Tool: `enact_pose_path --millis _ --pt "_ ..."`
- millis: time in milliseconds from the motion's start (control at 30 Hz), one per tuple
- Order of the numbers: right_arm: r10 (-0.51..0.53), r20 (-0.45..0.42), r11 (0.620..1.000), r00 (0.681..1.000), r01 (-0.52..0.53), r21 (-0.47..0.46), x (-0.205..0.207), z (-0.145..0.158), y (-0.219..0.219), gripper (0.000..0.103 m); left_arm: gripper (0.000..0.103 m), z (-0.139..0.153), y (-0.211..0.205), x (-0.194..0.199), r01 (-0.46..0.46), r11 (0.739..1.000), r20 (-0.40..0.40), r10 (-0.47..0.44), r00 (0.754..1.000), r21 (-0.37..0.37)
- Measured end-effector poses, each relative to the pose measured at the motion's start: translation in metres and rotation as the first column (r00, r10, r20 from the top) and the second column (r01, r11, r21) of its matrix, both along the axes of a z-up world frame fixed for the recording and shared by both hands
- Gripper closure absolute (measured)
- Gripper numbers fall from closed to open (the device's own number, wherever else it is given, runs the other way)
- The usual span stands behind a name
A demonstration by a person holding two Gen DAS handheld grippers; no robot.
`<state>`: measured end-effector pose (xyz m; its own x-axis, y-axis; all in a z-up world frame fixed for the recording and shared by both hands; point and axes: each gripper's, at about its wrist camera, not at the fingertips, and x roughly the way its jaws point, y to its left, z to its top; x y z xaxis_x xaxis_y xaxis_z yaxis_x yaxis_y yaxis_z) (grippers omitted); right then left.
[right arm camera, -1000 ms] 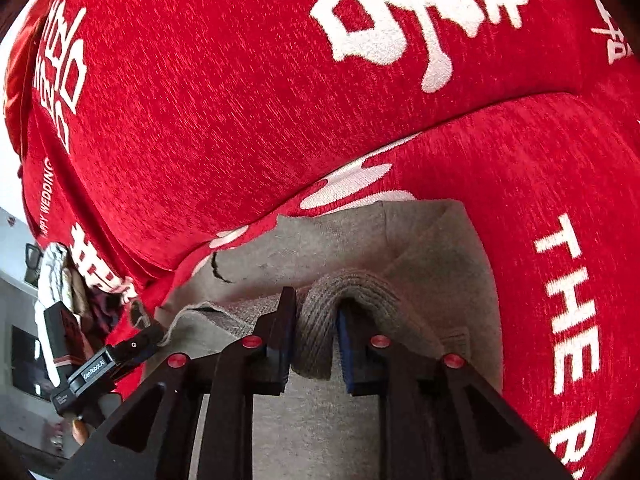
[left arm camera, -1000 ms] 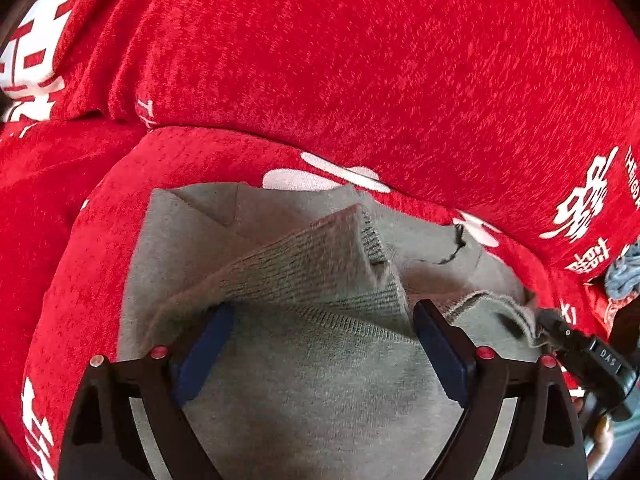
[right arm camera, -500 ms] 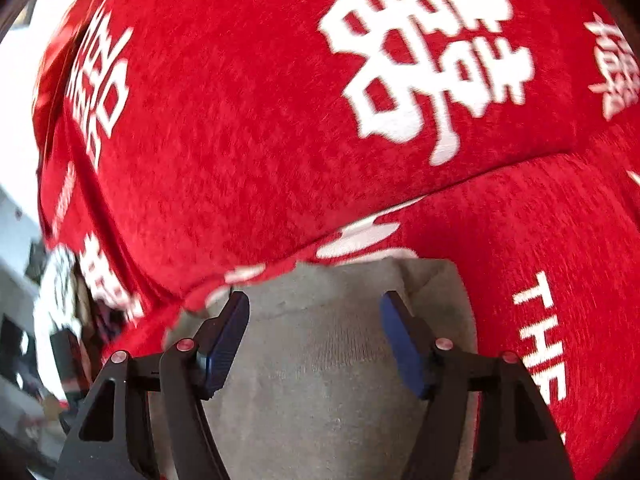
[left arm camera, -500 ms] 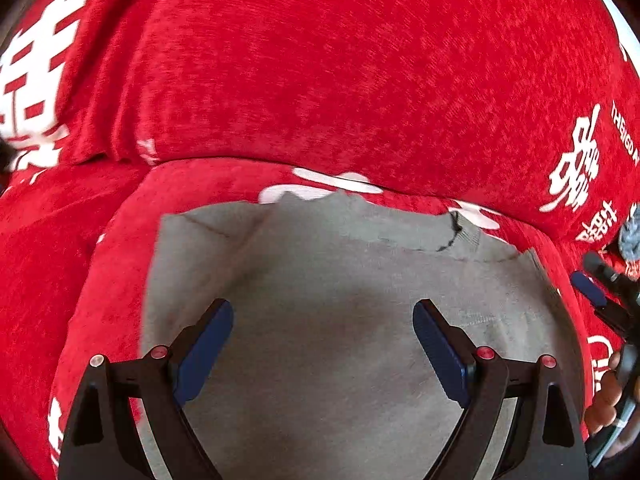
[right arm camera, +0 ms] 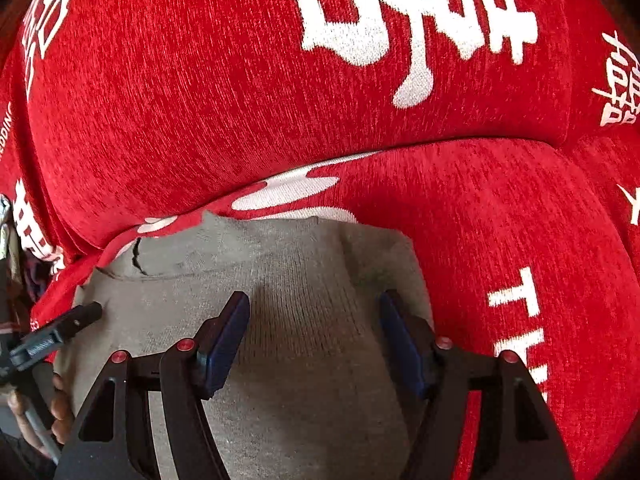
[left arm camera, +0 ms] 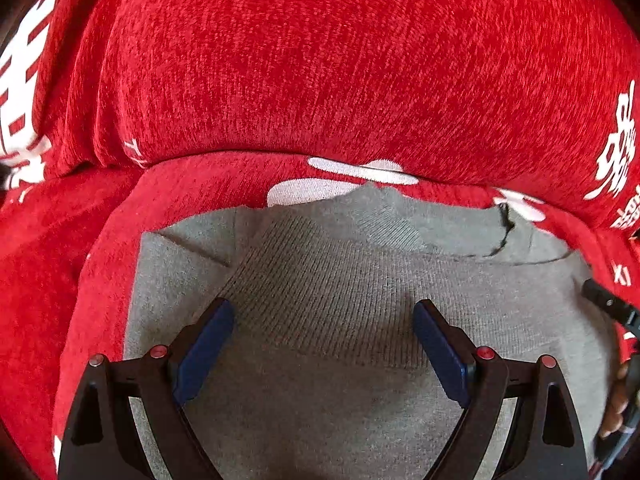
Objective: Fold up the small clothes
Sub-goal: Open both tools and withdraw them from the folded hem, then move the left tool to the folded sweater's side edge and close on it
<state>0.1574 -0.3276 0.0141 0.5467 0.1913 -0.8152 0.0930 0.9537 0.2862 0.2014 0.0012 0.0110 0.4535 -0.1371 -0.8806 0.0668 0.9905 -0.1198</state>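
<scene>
A grey knit garment (left arm camera: 328, 380) lies flat on a red seat cushion, its ribbed part (left arm camera: 332, 296) folded over on top. My left gripper (left arm camera: 324, 320) is open just above it, holding nothing. The same garment (right arm camera: 312, 400) shows in the right wrist view, with a dark-edged opening (right arm camera: 138, 258) at its far left. My right gripper (right arm camera: 314, 312) is open above the ribbed band, empty. The right gripper's tip (left arm camera: 608, 304) shows at the right edge of the left view; the left gripper's tip (right arm camera: 60, 330) shows at the left of the right view.
The red cushion (left arm camera: 100, 320) with white lettering carries the garment. A red back cushion (left arm camera: 320, 60) with large white characters (right arm camera: 412, 20) rises just behind it. Other cloth (right arm camera: 24, 264) shows at the far left edge.
A second ago my right gripper was shut on a raised fold of the garment. It has let go, and the garment now lies flat with both grippers open above it.
</scene>
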Motion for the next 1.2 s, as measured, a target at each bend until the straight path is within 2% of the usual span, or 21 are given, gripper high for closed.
enact_pose_path --millis 67,133,200,267,333,400,467,533,600,667,767,867,967,1000,1067,1133,1167,1200 --pt "-0.006 0.005 0.999 1.0 0.006 -0.039 -0.002 0.007 0.004 0.032 0.011 0.006 -0.002 -0.002 -0.01 1.0 -0.001 0.01 1.0 0.024" --pt "-0.01 0.041 0.997 0.999 0.014 -0.079 -0.013 0.023 0.011 0.032 0.011 0.018 -0.003 -0.013 -0.044 0.998 0.041 0.042 0.998 0.049" --pt "0.04 0.104 0.993 0.994 -0.028 -0.113 -0.031 0.045 0.028 0.032 0.011 0.027 -0.005 -0.028 -0.059 0.996 0.071 0.055 0.996 0.063" --pt "0.108 0.126 0.985 0.986 -0.09 -0.146 -0.047 0.057 0.052 0.031 0.011 0.029 -0.009 -0.045 -0.061 0.994 0.071 0.055 0.996 0.088" --pt "0.196 0.074 0.967 0.978 -0.18 -0.178 -0.058 0.051 0.082 0.031 0.011 0.027 -0.012 -0.064 -0.066 0.988 0.078 0.056 0.995 0.137" --pt "0.24 0.049 0.946 0.969 -0.223 -0.237 -0.069 0.042 0.102 0.031 0.011 0.026 -0.009 -0.08 -0.08 0.983 0.083 0.067 0.994 0.164" --pt "0.25 0.031 0.933 0.968 -0.233 -0.274 -0.079 0.032 0.11 0.031 0.011 0.023 0.001 -0.094 -0.09 0.985 0.076 0.079 0.994 0.148" --pt "0.231 -0.005 0.937 0.973 -0.223 -0.267 -0.085 0.019 0.107 0.032 0.011 0.016 0.013 -0.103 -0.091 0.986 0.059 0.083 0.995 0.138" --pt "0.21 0.026 0.944 0.977 -0.196 -0.265 -0.091 0.019 0.095 0.032 0.011 0.014 0.023 -0.108 -0.075 0.993 0.055 0.069 0.996 0.096" --pt "0.149 0.016 0.949 0.989 -0.138 -0.285 -0.095 0.021 0.082 0.032 0.011 0.022 0.032 -0.116 -0.085 0.995 0.054 0.081 0.995 0.06" --pt "0.074 0.021 0.964 0.997 -0.066 -0.257 -0.11 0.034 0.067 0.031 0.011 0.034 0.049 -0.138 -0.142 0.989 0.086 0.139 0.987 0.027" --pt "0.074 0.061 0.971 0.995 -0.058 -0.233 -0.137 0.045 0.066 0.031 0.011 0.029 0.075 -0.163 -0.207 0.976 0.052 0.21 0.976 -0.062" --pt "0.09 0.068 0.971 0.994 -0.072 -0.226 -0.161 0.041 0.075 0.031 0.011 0.017 0.104 -0.189 -0.29 0.942 0.002 0.295 0.956 -0.166" --pt "0.091 0.066 0.972 0.994 -0.074 -0.221 -0.167 0.039 0.076 0.031 0.011 0.011 0.115 -0.199 -0.311 0.921 -0.026 0.314 0.949 -0.233" --pt "0.092 0.067 0.976 0.994 -0.076 -0.204 -0.181 0.035 0.081 0.031 0.011 0.013 0.121 -0.21 -0.292 0.909 -0.005 0.304 0.953 -0.299" --pt "0.097 0.056 0.978 0.994 -0.085 -0.188 -0.189 0.029 0.087 0.031 0.011 0.011 0.126 -0.215 -0.278 0.879 -0.029 0.29 0.957 -0.389" --pt "0.102 0.052 0.978 0.993 -0.091 -0.187 -0.19 0.027 0.09 0.031 0.011 0.01 0.128 -0.215 -0.272 0.856 -0.034 0.287 0.957 -0.441" --pt "0.107 0.05 0.977 0.993 -0.096 -0.191 -0.191 0.027 0.093 0.031 0.011 0.007 0.13 -0.214 -0.259 0.822 -0.046 0.274 0.961 -0.507"
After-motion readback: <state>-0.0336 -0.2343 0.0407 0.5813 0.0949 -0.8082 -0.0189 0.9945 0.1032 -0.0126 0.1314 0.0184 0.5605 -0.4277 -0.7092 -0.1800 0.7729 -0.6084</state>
